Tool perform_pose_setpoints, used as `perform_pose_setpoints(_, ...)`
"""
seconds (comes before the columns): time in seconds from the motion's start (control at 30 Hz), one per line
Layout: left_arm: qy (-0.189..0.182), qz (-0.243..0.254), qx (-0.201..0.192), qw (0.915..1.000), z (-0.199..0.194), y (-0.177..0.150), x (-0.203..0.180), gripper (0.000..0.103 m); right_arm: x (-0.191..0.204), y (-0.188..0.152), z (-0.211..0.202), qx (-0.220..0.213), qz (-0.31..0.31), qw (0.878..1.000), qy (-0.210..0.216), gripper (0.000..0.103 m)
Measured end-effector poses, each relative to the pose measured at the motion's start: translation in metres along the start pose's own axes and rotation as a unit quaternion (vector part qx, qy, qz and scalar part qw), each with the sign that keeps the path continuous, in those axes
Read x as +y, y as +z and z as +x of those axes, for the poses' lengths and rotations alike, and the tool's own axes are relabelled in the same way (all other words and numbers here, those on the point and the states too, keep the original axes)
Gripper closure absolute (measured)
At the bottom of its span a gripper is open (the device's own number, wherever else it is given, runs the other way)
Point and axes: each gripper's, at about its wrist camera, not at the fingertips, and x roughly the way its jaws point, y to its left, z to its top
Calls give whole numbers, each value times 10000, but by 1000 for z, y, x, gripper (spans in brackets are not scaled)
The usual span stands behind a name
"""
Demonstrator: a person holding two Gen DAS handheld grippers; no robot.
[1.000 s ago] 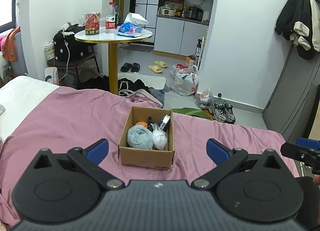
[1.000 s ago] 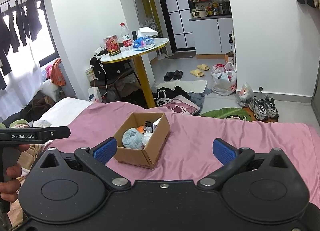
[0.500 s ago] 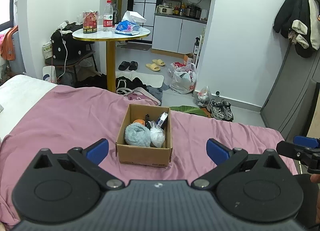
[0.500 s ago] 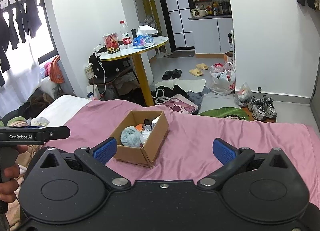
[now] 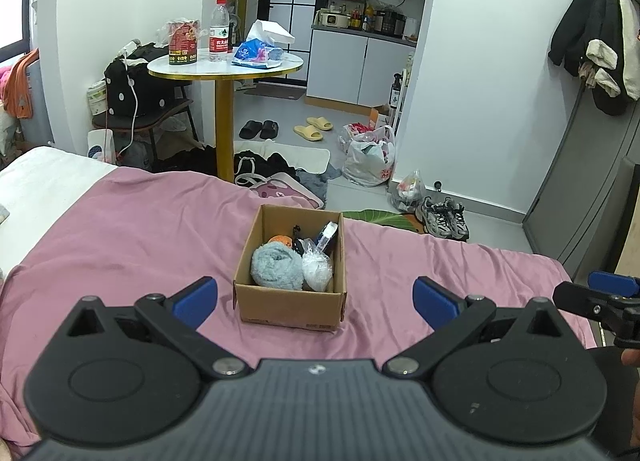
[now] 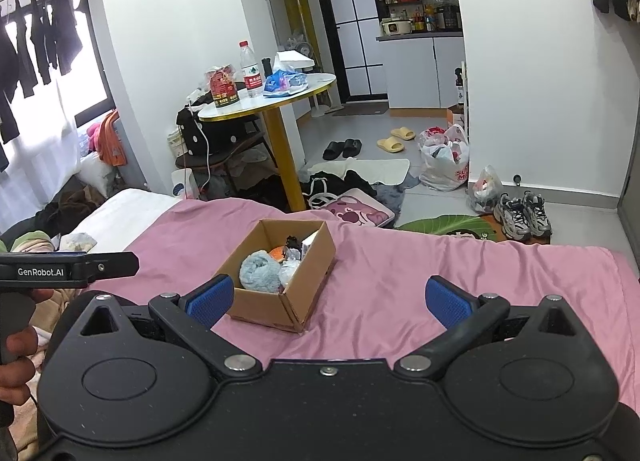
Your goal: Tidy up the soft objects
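Both hand-held grippers, left (image 5: 315, 295) and right (image 6: 330, 299), hover wide open, empty, before the cardboard box (image 5: 289, 306).

1. Below my fingers lies a bed (image 5: 120, 237) under a pink sheet (image 6: 420, 273), wrinkled, with a white stretch at its left end.
2. An open cardboard box (image 5: 290, 307) sits directly on the pink sheet, near the middle.
3. A crumpled pale cloth (image 6: 78, 240) rests on the white part.

Black tongs (image 5: 315, 297), blue pads (image 5: 196, 299), silver screws.
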Motion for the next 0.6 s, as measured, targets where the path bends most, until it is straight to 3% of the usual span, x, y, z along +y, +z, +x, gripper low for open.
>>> perform_pose_setpoints(0.6,38,-11,17,10000,-2,-3,4,0,-1,-5,3,45,0,10000,-15,0)
